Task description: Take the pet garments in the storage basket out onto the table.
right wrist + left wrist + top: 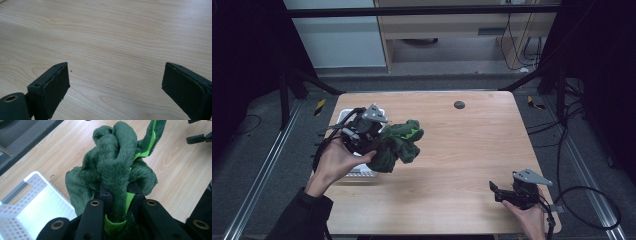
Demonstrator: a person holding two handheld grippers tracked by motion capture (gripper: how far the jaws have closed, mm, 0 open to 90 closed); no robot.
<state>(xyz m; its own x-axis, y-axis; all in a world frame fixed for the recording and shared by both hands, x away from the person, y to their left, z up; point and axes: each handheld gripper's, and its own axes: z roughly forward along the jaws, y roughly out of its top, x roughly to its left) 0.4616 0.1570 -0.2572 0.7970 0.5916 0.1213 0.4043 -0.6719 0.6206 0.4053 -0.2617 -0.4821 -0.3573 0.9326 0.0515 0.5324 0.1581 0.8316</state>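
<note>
A bunched dark green plush cloth (399,142) with a bright green trim hangs in the air over the table's left side, just right of a white perforated basket (343,116). My left gripper (379,141) is shut on it; in the left gripper view a fold of the green cloth (117,170) is pinched between the jaws (116,195), with the white basket (30,202) below to the left. My right gripper (493,190) rests near the table's front right corner, open. In the right gripper view its fingers (50,87) stand wide apart over bare wood.
A small dark round disc (459,104) lies on the wooden table (472,150) near the far edge. Black frame legs and cables stand on the floor on both sides. A cable loops from the right gripper off the table's right edge.
</note>
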